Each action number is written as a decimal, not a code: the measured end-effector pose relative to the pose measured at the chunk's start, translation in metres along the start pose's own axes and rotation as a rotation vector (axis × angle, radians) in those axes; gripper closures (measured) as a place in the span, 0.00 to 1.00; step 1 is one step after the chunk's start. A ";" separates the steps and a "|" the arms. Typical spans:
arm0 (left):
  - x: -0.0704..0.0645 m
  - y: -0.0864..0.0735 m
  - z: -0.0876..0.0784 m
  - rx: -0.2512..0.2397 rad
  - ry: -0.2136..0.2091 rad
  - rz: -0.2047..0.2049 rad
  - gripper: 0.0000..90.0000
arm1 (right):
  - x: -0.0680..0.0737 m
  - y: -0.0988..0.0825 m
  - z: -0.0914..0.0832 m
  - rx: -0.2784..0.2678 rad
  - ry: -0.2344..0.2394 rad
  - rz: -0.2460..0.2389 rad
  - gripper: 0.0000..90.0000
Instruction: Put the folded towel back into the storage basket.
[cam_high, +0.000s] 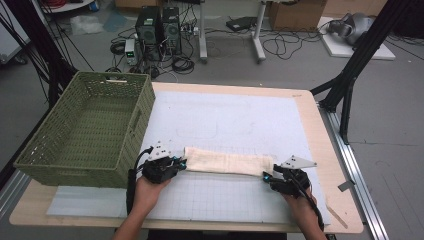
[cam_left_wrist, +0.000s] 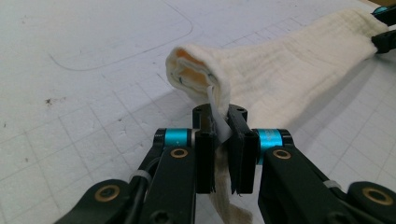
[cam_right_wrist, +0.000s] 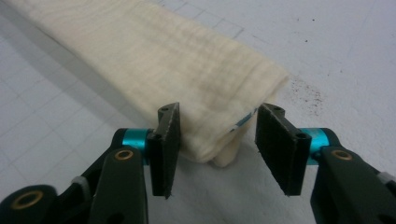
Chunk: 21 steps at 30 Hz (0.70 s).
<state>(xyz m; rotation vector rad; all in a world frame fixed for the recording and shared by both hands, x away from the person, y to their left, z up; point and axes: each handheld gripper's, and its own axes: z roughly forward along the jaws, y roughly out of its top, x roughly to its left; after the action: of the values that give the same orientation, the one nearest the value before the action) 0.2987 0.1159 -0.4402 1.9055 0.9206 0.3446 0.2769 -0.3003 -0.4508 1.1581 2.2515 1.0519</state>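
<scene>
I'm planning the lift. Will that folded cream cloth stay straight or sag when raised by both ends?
The folded cream cloth looks soft, so it will likely sag mid-span. The left tool already pinches one end, which bunches and curls, suggesting floppiness. It is probably light; its loose folded layers may slip apart.

The green basket (cam_high: 90, 132) blocks the nine o'clock side, just beside the left gripper (cam_high: 181, 164); toward twelve and three o'clock the white mat (cam_high: 235, 117) lies open.
</scene>
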 end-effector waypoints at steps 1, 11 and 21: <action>0.000 0.000 0.000 0.000 0.000 0.000 0.91 | -0.001 0.000 0.000 0.000 0.009 -0.002 0.60; -0.001 0.000 0.000 0.002 0.001 0.002 0.91 | 0.000 0.001 0.000 0.010 0.062 0.020 0.75; -0.002 0.002 -0.002 -0.018 0.011 0.012 0.91 | 0.004 0.004 0.000 0.021 0.066 0.013 0.89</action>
<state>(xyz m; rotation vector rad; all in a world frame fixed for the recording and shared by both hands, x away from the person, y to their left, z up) 0.2971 0.1154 -0.4377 1.8949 0.9104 0.3698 0.2762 -0.2961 -0.4478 1.1637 2.3138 1.0895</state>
